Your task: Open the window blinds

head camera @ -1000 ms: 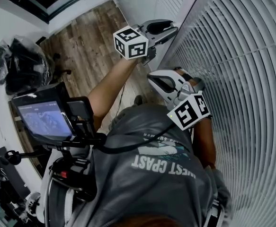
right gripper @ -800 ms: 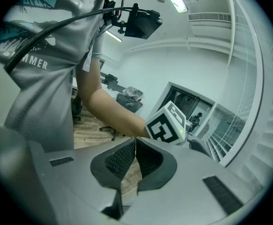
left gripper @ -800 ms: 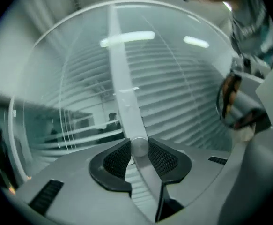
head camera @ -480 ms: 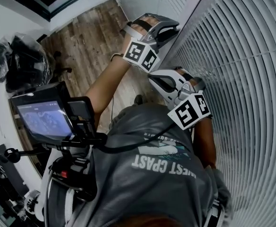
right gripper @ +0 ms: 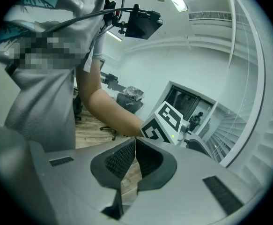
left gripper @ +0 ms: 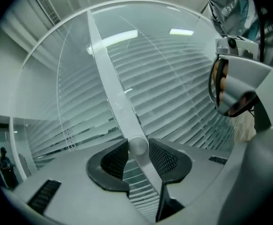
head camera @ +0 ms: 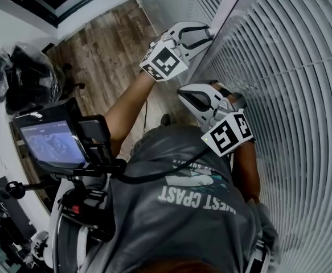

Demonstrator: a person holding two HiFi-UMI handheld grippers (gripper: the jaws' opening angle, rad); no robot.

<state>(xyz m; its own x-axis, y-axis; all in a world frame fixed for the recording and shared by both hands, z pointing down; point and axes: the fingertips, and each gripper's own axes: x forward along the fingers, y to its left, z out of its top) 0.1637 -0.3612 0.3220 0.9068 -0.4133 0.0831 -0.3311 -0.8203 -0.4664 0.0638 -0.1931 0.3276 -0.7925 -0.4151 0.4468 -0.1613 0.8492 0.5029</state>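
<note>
Window blinds: white horizontal slats, filling the right side of the head view and running past the person from the frame down toward the wooden floor. Slats are lying close over one another, with little showing between them; judged not yet opened. Tilt wand: clear rod, hanging in front of the slats and slanting across the left gripper view, its round end sitting between the pads. Left tool: reaching level to the edge of the blinds and gripping the wand at a fairly wide setting, both ribbed pads touching the rod. Its jaws have just been opening a little, the wand remaining between them. Change noted: the marker cube on this tool is showing a different face than a second ago, so the tool is rolling about its own line while barely shifting place. That is reading as a twist of the wand, the move that tilts the slats. The slackening grip is suggesting either a re-grip for another turn or a risk of the rod slipping round in the pads. Right tool: idling just beside the blinds below the left one, angled downward, unmoved, jaws closed together on nothing.
</note>
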